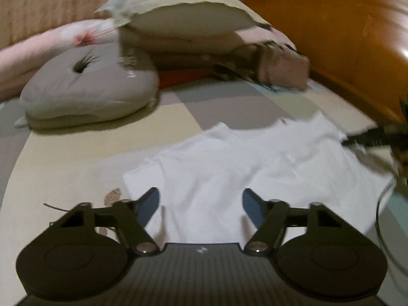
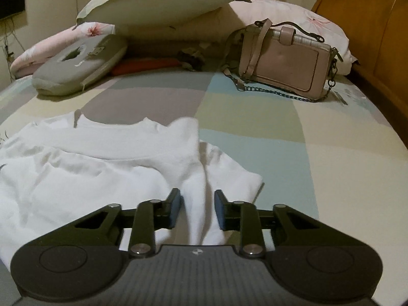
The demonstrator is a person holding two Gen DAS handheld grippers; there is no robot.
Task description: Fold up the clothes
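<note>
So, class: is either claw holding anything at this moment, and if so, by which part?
Neither. The left claw is wide open over the white T-shirt. The right claw is also open, its pads straddling a raised fold near the sleeve without pinching it.

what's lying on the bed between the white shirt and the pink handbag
Nothing but bare patchwork bedsheet: the right wrist view shows open cover between the white shirt and the pink handbag, apart from the handbag's chain.
</note>
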